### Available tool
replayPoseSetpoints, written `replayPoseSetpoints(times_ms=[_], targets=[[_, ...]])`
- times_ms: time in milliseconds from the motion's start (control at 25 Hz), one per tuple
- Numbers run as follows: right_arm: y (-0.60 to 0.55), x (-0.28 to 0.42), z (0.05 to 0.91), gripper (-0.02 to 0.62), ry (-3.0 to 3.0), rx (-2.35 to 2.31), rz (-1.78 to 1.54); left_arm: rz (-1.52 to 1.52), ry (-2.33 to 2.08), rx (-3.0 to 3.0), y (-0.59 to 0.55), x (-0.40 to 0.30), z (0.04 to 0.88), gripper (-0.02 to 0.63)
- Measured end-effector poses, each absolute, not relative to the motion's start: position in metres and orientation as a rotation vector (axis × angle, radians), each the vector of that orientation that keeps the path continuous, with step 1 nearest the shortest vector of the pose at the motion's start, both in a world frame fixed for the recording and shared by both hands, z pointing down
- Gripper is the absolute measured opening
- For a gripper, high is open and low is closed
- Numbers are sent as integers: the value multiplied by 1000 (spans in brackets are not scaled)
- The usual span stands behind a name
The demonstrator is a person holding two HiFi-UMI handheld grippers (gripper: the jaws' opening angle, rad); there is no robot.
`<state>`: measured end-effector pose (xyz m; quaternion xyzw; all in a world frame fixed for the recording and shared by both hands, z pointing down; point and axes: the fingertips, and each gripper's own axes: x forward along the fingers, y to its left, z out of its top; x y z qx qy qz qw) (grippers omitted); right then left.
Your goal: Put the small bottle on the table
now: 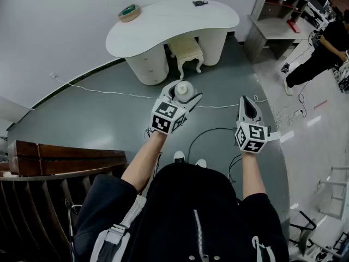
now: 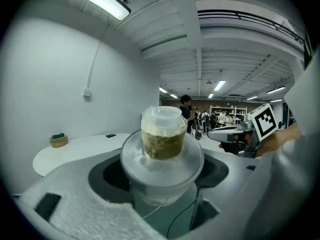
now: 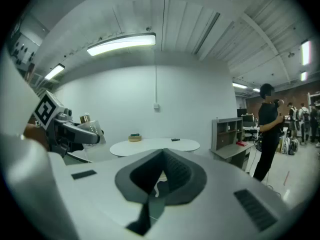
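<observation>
My left gripper (image 1: 184,93) is shut on a small clear bottle (image 1: 182,88) that holds a brownish filling under a wide clear lid. In the left gripper view the bottle (image 2: 162,140) stands upright between the jaws of the left gripper (image 2: 162,176). It hangs in the air above the grey floor, well short of the white curved table (image 1: 174,21). My right gripper (image 1: 248,106) is held level to the right, shut and with nothing in it; its jaws (image 3: 161,156) meet at the tips. From the right gripper view the bottle (image 3: 86,119) shows at the left.
On the table lie a small basket (image 1: 130,12) and a dark object (image 1: 200,3). A cream stool (image 1: 186,50) stands under it. A grey shelf unit (image 1: 277,16) and a person (image 1: 323,53) are at the right. Cables (image 1: 210,132) cross the floor. A wooden bench (image 1: 60,158) is at the left.
</observation>
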<state>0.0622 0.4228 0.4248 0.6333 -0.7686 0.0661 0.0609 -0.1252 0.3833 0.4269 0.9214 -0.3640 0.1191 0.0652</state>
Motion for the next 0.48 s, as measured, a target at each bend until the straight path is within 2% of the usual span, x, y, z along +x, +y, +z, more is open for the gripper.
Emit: replayPoseSetpoints(times_ms=[480], targets=[[409, 26, 424, 3, -2388, 1876, 192, 362, -1081, 2780, 368, -152, 434, 344]])
